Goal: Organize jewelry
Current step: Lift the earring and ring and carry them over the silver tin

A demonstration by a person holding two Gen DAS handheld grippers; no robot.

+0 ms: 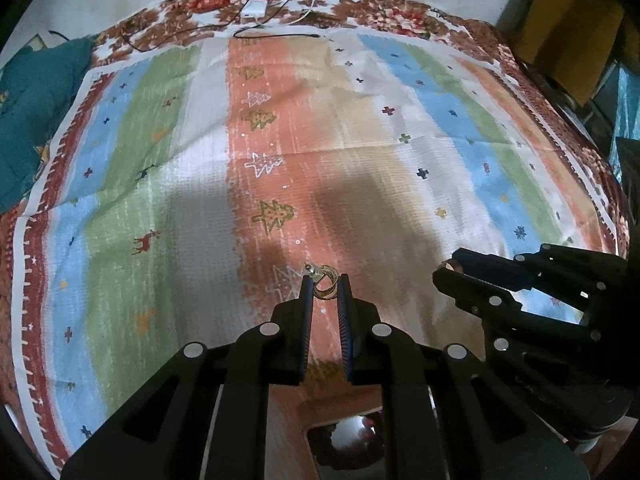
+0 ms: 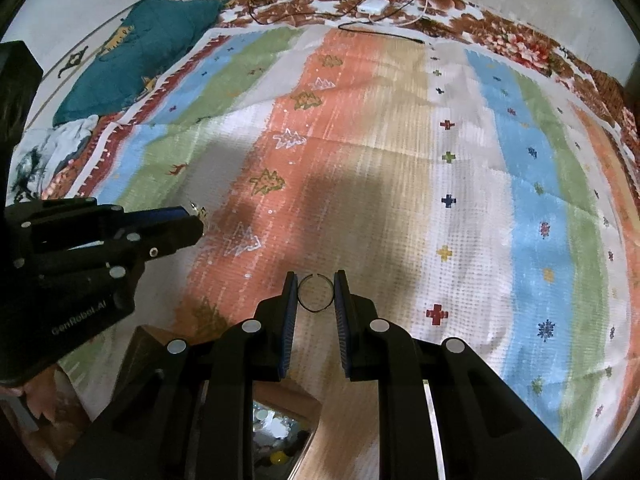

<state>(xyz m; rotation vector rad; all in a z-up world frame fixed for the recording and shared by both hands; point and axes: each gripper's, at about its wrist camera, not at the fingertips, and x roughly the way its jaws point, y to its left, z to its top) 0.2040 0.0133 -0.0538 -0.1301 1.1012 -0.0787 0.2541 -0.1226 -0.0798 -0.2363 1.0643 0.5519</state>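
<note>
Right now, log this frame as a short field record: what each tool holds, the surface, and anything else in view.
left tool: shut on a gold hoop earring, held above the cloth
right tool: shut on a thin dark ring, seemingly split at the top
surface: striped patterned cloth with tree and cross motifs
container: open box below the right tool, contents unclear
background: teal cushion; white adapter with cables at the far edge
</note>
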